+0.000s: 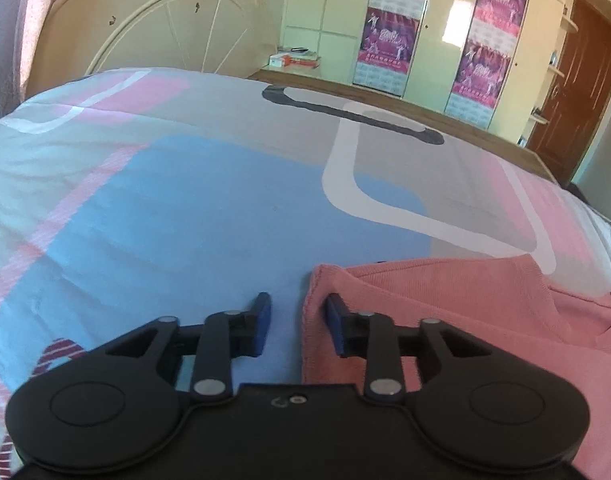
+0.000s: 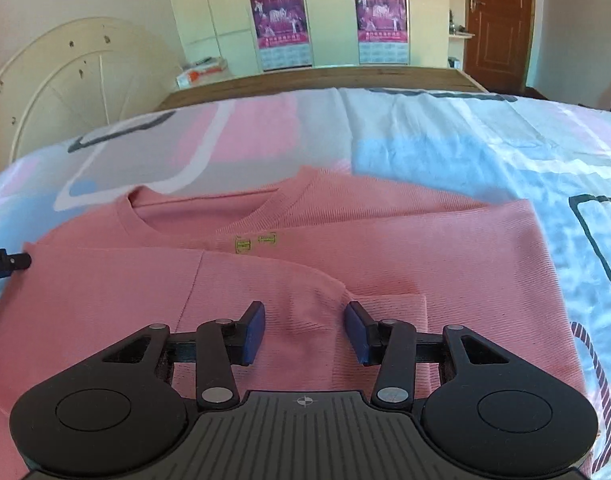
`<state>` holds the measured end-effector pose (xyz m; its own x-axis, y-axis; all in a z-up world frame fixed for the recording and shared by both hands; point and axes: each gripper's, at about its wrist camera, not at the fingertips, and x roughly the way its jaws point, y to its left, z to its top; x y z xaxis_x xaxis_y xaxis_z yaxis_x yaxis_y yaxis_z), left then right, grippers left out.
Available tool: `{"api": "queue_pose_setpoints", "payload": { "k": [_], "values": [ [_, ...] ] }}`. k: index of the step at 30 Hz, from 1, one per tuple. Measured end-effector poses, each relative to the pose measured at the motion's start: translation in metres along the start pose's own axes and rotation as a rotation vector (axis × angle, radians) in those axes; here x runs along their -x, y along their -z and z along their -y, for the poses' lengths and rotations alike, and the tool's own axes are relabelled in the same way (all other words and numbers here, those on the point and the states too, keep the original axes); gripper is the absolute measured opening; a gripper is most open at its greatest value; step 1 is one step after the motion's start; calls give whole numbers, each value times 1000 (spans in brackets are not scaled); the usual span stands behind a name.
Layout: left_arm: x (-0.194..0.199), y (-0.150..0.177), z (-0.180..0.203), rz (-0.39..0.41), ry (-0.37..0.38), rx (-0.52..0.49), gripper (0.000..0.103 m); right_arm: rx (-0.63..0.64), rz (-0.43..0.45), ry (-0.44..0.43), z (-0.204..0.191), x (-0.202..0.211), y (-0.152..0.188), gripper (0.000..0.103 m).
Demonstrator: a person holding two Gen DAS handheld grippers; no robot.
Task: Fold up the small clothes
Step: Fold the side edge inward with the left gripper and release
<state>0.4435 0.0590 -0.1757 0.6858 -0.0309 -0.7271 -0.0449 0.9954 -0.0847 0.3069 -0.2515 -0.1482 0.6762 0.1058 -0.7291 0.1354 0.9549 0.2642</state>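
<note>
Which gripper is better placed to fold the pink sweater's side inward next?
Probably the left gripper: its open jaws straddle the pink sweater's side edge. The right gripper hovers open over the sweater's middle, at no edge.

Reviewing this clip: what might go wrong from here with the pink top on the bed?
The left gripper straddles the pink top's side edge, one pad over bare bedsheet, so it may pinch sheet too. The right gripper stands open over the folded sleeve and could drag it askew.

No lettering can be read (posters (image 2: pixel 280 20) too blurred).
</note>
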Motion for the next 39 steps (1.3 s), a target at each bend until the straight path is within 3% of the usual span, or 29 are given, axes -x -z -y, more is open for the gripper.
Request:
{"api": "queue_pose_setpoints", "payload": {
  "k": [7,14,19,22,26,30,33,39],
  "values": [
    [33,8,11,-2,2,-62,42,20,40,-53,-8,27,2,46],
    [64,28,35,-25,75,-110,45,79,22,-54,-20,34,18,46],
    [71,48,48,-65,111,-137,45,47,-1,-40,-11,37,30,46],
    [68,61,47,-86,95,-152,45,70,-14,-24,-9,40,37,46],
    [67,73,43,-61,74,-203,47,105,-26,30,0,39,46,45],
    [77,72,41,-68,67,-180,45,105,-30,59,5,44,46,45],
    [94,79,45,-61,91,-201,45,121,-29,66,4,51,49,46],
    [129,104,67,-72,171,-244,48,115,10,-36,-14,77,51,46]
  ]
}}
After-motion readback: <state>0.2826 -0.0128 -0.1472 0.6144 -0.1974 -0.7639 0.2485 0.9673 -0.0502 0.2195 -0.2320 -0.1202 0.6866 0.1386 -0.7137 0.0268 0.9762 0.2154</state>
